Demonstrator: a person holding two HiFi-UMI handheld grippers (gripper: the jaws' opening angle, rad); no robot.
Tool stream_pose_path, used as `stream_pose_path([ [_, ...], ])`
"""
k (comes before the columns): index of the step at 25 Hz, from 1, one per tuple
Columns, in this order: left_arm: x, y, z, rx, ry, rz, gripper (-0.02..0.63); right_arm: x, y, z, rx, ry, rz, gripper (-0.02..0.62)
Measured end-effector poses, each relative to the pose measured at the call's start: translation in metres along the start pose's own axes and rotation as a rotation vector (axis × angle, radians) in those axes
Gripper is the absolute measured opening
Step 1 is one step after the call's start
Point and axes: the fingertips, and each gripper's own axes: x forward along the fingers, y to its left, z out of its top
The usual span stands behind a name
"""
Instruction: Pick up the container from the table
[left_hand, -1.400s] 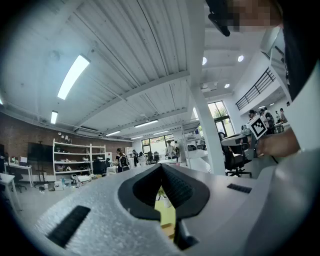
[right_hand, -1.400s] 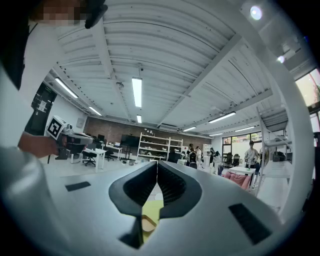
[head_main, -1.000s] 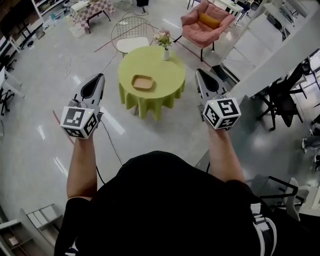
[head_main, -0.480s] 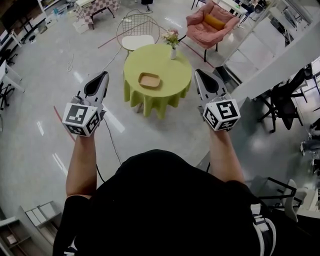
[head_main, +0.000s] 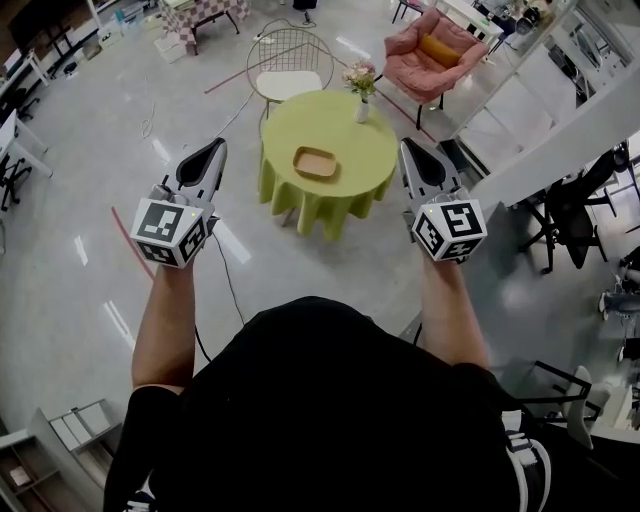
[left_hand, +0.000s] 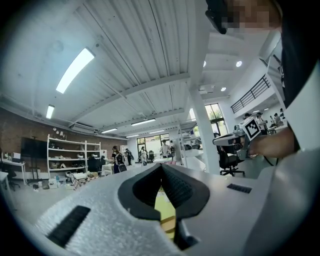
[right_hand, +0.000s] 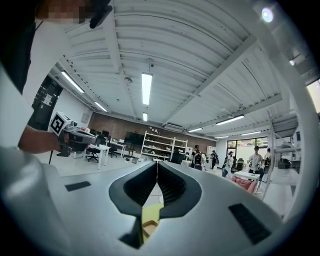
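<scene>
The left tongs (head_main: 217, 147) and right tongs (head_main: 407, 146) are closed and empty, well apart from the container (head_main: 315, 162) lying mid-desk (head_main: 290, 120). Best to close in first, then open one pair.

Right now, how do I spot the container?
Find the round green-clothed table ahead. The container lies near its middle: a shallow tan tray. Its only neighbour, a white flower vase, stands upright at the far edge.
</scene>
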Motion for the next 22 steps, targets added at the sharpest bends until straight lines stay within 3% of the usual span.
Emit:
stream_pose_path([
  [9,0.023,0.021,-0.012,0.001,0.022,0.01,0.015,0.038,-0.013,-0.013,0.028,0.003,0.015,0.012],
  [22,0.115,0.044,-0.023,0.004,0.041,0.038,0.015,0.115,-0.078,-0.029,0.039,-0.008,0.069,0.012],
])
